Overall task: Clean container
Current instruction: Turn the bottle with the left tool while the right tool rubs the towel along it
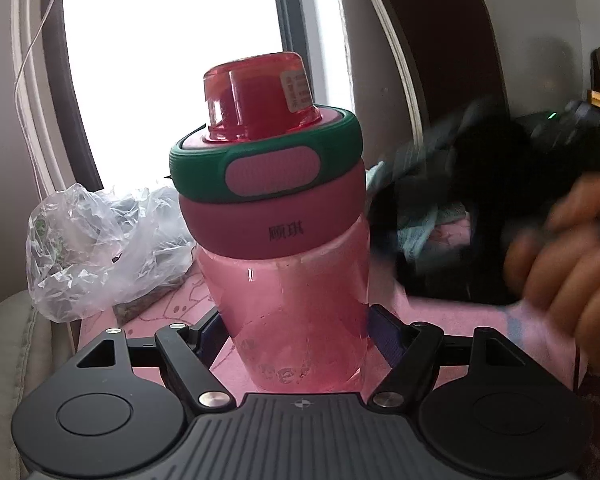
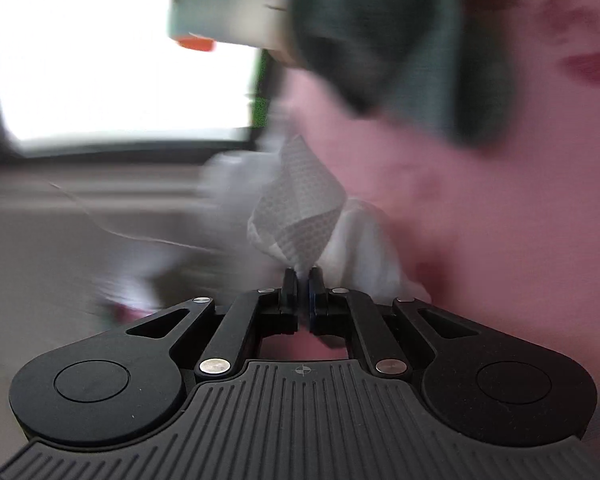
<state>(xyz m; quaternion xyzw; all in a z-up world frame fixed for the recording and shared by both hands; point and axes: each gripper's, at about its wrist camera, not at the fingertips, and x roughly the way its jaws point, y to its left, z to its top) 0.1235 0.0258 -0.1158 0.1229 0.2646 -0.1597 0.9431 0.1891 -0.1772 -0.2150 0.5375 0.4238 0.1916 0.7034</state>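
Between the fingers of the left tongs [image 1: 298,330], a pink translucent bottle [image 1: 296,292] is clamped around its lower body and held upright, filling the centre of the left wrist view. The bottle is topped by a dark pink collar, a green lid ring [image 1: 266,160] with a pink oval button, and a red transparent cap [image 1: 260,96] bearing a small label. At 9 o'clock from the bottle, a crumpled clear plastic bag [image 1: 96,248] is seen lying on a pink patterned cloth [image 1: 172,308], with a bright window [image 1: 168,60] behind it. At 3 o'clock, a blurred hand [image 1: 568,256] is seen gripping a dark device, with a heap of dark and pale fabric [image 1: 432,208] between it and the bottle.

In the right wrist view, the right tongs [image 2: 303,280] are closed tightly on a white embossed paper towel [image 2: 300,208], which fans out toward 12 o'clock from the fingertips. The surroundings are heavily motion-blurred: a pink surface is made out at 2 o'clock, a dark rounded shape at 1 o'clock, and a pale object with an orange part [image 2: 220,20] at 11 o'clock against a bright window; what these are cannot be told.
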